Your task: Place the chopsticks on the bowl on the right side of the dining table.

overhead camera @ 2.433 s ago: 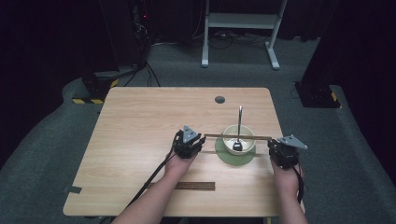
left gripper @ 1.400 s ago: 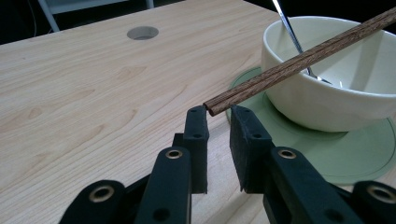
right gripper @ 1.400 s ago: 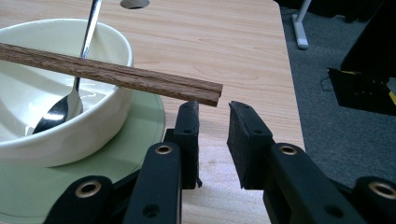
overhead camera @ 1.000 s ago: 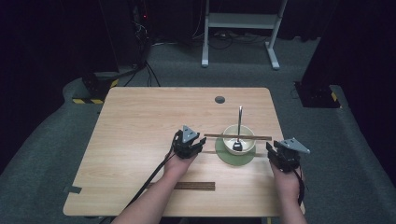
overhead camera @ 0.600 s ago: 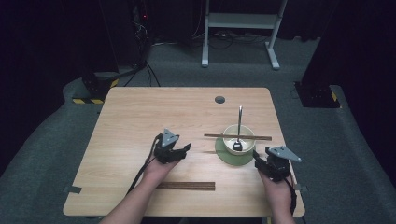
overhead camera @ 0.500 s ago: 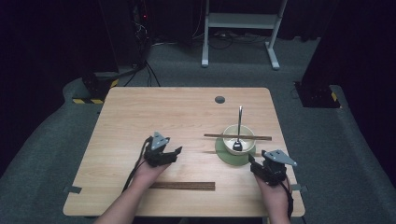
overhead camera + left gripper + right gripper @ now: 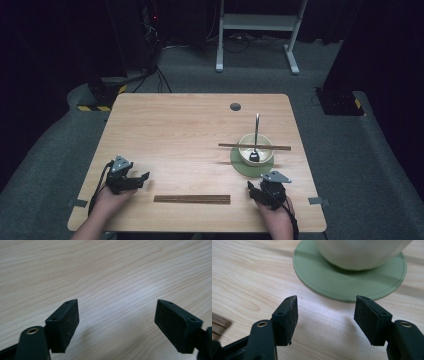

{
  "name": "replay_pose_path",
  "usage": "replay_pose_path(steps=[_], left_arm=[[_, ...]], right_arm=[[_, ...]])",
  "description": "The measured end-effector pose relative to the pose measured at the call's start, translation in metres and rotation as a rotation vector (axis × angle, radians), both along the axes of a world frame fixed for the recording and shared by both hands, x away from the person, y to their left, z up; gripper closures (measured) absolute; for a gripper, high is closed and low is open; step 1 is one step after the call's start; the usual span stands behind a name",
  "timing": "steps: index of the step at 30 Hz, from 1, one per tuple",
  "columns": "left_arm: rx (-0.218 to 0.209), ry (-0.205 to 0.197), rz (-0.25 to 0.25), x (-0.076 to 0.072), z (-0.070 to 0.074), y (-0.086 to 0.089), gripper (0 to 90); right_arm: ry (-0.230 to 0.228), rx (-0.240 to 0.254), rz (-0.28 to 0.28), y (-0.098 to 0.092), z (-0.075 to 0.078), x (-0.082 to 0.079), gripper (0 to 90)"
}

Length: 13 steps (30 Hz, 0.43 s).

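both hands have pulled back to the near edge of the surface (image 7: 165, 125). left gripper (image 7: 140, 179) and right gripper (image 7: 253, 190) have just been opening, jaws apart, nothing between. chopsticks (image 7: 192, 199) lie between them: light, stiff, likely slippery; pinch mid-length.

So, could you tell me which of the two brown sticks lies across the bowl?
The far stick rests across the bowl; the other lies flat on the table.

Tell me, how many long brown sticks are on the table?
2. One brown stick lies across the rim of the bowl; the other brown stick lies flat near the table's front edge.
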<state>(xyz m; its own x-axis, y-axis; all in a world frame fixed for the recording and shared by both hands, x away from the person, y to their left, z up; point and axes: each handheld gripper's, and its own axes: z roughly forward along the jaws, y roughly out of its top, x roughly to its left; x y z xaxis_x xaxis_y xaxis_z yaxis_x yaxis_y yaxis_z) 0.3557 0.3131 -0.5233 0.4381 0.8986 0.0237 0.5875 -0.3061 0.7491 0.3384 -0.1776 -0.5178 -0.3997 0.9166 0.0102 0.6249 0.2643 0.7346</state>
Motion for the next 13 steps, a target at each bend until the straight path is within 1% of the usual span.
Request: replay_pose_path(steps=[1, 2, 5, 13], left_arm=[[0.011, 0.016, 0.0, 0.0022, -0.0046, -0.0014, 16.5], [-0.006, 0.034, -0.003, 0.004, -0.0046, -0.0008, 14.7], [-0.007, 0.032, 0.003, 0.0048, -0.0047, -0.0013, 15.1], [-0.008, 0.034, 0.005, 0.0046, -0.0047, -0.0016, 15.1]], right_arm=[[0.009, -0.008, 0.001, 0.0005, -0.0026, 0.001, 34.9], [0.0, -0.014, 0.003, 0.0009, -0.005, 0.0013, 34.6], [-0.002, -0.027, 0.01, 0.0017, -0.0052, 0.0024, 33.6], [0.0, -0.028, 0.005, 0.0025, -0.0053, 0.0039, 31.2]])
